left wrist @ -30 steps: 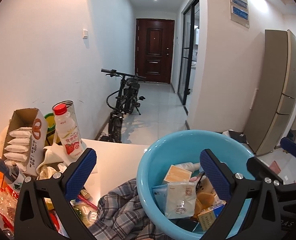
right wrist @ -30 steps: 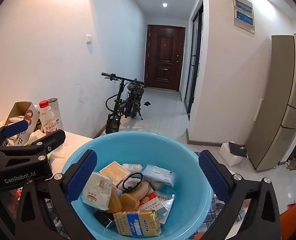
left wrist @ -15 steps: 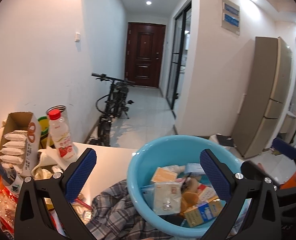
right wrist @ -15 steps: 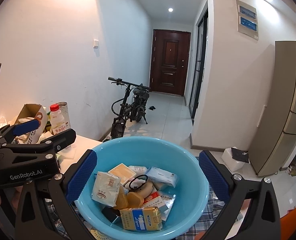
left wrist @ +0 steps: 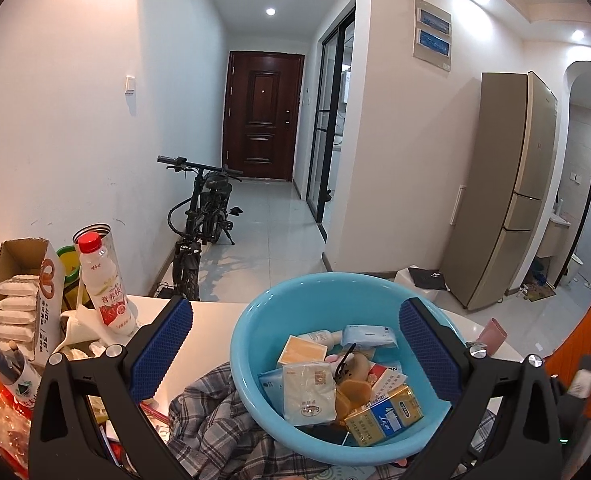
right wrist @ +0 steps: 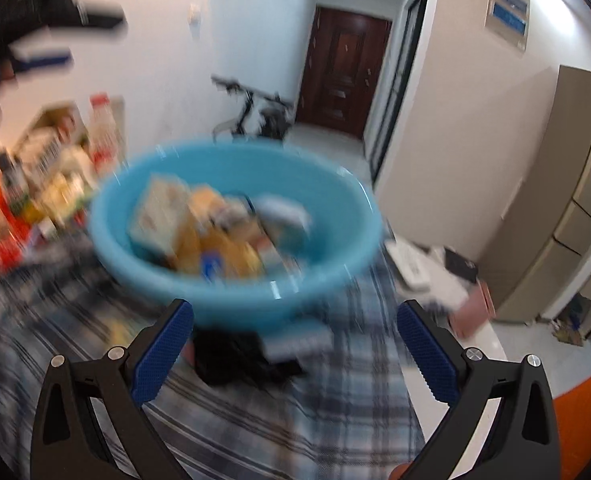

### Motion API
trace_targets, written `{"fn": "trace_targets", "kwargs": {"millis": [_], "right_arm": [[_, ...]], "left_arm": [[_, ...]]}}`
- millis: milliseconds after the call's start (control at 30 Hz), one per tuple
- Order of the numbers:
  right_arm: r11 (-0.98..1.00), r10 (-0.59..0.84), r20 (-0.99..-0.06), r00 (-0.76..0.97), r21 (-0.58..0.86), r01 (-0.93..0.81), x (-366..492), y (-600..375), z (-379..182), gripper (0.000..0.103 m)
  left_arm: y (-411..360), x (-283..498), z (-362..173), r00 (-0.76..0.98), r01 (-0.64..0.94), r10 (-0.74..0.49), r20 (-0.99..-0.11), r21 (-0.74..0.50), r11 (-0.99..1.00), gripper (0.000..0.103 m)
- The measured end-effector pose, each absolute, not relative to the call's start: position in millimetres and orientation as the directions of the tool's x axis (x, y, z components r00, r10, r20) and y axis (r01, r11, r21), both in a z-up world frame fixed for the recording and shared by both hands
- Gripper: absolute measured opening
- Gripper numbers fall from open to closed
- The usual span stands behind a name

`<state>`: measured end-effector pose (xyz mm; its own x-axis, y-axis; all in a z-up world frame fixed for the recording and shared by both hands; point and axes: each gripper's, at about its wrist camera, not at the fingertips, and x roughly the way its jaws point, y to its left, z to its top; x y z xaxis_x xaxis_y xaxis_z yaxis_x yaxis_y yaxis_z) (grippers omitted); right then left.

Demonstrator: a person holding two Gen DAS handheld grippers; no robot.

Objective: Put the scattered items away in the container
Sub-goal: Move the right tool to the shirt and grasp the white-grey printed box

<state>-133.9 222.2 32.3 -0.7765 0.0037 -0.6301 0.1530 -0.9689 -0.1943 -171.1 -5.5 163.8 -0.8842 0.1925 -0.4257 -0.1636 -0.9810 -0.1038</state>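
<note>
A light blue basin (left wrist: 255,320) sits on a plaid cloth (left wrist: 215,420) on the white table. Several small packets and boxes lie inside it, among them a yellow and blue carton (left wrist: 383,420) and a white pouch (left wrist: 307,392). My left gripper (left wrist: 295,344) hangs open just in front of the basin with nothing between its fingers. The right wrist view is smeared by motion. My right gripper (right wrist: 295,344) is open and empty, held back from the basin (right wrist: 231,300), above the cloth (right wrist: 335,400). A dark item (right wrist: 239,356) lies at the basin's foot.
Left of the basin stand a red-capped drink bottle (left wrist: 103,288), an open cardboard box of white packets (left wrist: 19,304) and more clutter. A pink object (left wrist: 493,332) sits near the table's right edge. Beyond are a bicycle (left wrist: 203,216), a hallway and a fridge (left wrist: 507,184).
My right gripper has pulled back from over the basin and is moving fast, blurring its view. The left view has shifted slightly, so the basin now sits more central.
</note>
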Motion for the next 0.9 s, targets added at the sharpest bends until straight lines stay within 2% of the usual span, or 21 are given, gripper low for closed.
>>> {"fn": "trace_targets", "kwargs": {"millis": [167, 467, 633, 667, 733, 800, 900], "right_arm": [[-0.968, 0.016, -0.695, -0.719, -0.191, 0.163, -152.2, 240.4, -3.5, 0.103], [-0.931, -0.018, -0.729, -0.685, -0.238, 0.278, -188.9, 229.4, -41.8, 0.103], [-0.947, -0.123, -0.74, -0.661, -0.112, 0.302, -199.2, 247.5, -48.4, 0.102], [-0.949, -0.139, -0.742, -0.656, -0.091, 0.303, -201.0, 250.3, -50.2, 0.101], [-0.948, -0.159, -0.752, -0.64, -0.065, 0.311, -204.0, 253.2, -54.9, 0.09], [-0.947, -0.177, -0.758, -0.628, -0.043, 0.318, -204.6, 253.5, -58.7, 0.087], [-0.945, -0.194, -0.756, -0.625, -0.028, 0.327, -203.7, 253.2, -61.3, 0.071]], "left_arm": [[-3.0, -169.6, 163.2, -0.885, -0.166, 0.19, -0.424, -0.094, -0.982, 0.103], [0.2, -173.3, 158.4, -0.885, -0.152, 0.167, -0.434, -0.07, -0.986, 0.103], [3.4, -178.2, 154.1, -0.88, -0.145, 0.157, -0.448, -0.06, -0.988, 0.103], [4.2, -179.2, 153.5, -0.879, -0.146, 0.156, -0.451, -0.057, -0.988, 0.103], [7.4, -179.7, 151.6, -0.877, -0.15, 0.155, -0.455, -0.048, -0.988, 0.103], [11.4, -179.8, 149.7, -0.875, -0.155, 0.154, -0.459, -0.037, -0.987, 0.103], [18.6, -178.5, 147.1, -0.874, -0.166, 0.154, -0.462, -0.014, -0.986, 0.103]]}}
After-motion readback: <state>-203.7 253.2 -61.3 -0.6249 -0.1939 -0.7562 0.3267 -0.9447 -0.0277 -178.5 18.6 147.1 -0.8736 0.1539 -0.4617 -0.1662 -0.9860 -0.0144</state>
